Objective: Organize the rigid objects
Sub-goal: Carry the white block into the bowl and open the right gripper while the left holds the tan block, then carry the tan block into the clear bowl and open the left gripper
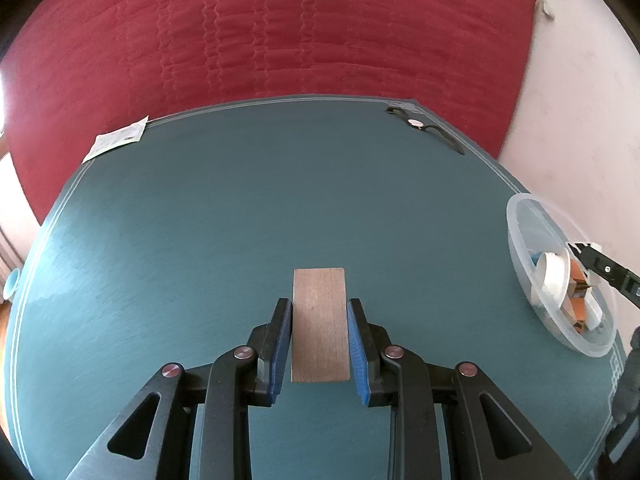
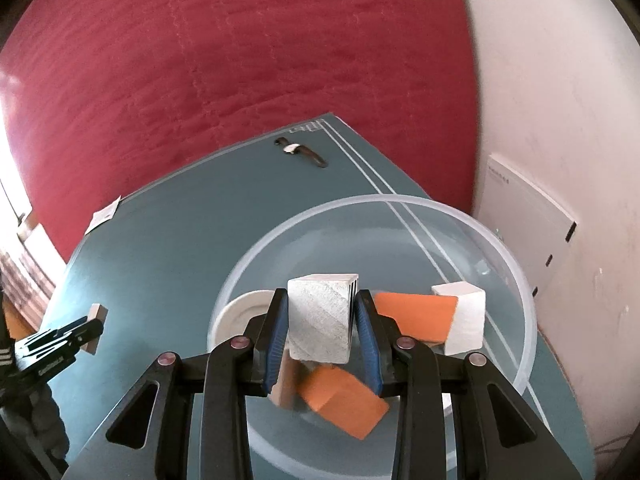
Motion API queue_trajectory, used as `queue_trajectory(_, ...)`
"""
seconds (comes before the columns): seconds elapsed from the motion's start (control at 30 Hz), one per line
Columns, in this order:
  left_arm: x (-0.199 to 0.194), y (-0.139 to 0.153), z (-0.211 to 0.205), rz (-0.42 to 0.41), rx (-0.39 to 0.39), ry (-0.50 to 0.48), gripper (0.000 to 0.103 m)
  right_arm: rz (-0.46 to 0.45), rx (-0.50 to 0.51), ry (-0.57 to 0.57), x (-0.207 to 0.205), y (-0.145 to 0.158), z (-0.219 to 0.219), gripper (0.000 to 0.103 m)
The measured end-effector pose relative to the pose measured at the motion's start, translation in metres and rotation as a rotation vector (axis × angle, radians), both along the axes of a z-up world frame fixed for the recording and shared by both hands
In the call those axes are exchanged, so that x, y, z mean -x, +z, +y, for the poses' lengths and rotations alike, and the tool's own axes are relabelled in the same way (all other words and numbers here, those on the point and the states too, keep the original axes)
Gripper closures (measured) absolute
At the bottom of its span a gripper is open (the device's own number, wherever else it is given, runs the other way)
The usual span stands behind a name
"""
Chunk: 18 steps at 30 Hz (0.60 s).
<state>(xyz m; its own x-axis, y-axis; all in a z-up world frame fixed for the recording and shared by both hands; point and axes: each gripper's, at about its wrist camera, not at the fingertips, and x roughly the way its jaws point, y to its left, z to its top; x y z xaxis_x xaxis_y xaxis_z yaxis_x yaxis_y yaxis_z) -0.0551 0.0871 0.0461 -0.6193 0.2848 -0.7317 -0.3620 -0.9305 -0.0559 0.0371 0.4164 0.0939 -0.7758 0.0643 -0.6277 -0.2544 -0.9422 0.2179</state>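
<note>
the left gripper (image 1: 320,344) is seen clamped on a thin wooden slab (image 1: 319,320), held by its long edges above the teal mat (image 1: 200,220). the right gripper (image 2: 322,332) is clamped on a white block (image 2: 320,316) over the clear bowl (image 2: 516,264), which from the left wrist view lies at about 3 o'clock. in the bowl are noted orange blocks (image 2: 344,400), another white block (image 2: 464,320) and a white disc (image 2: 236,312). both held pieces are judged stiff, light and unbreakable; smooth faces may slip, so flat opposite faces near mid-length are preferred. a watch (image 1: 418,124) lies at 1 o'clock.
</note>
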Motion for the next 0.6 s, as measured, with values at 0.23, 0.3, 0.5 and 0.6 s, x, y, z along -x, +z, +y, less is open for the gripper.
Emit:
queue_trajectory(0.23, -0.001, 0.0, 0.015, -0.006, 0.007, -0.02, 0.074, 0.029, 0.001, -0.059, -0.005, 0.0, 0.017, 0.067)
queue_trajectory(0.3, -0.001, 0.001, 0.019, -0.006, 0.009, -0.027, 0.074, 0.048, -0.038, -0.079, -0.01, 0.003, 0.018, 0.067)
queue_trajectory(0.5, -0.003, 0.008, 0.039, 0.002, 0.004, -0.068, 0.074, 0.082, -0.145, -0.149, -0.021, 0.008, 0.019, 0.067)
queue_trajectory(0.6, -0.005, 0.014, 0.053, 0.015, 0.004, -0.093, 0.074, 0.093, -0.19, -0.176, -0.026, 0.008, 0.019, 0.065)
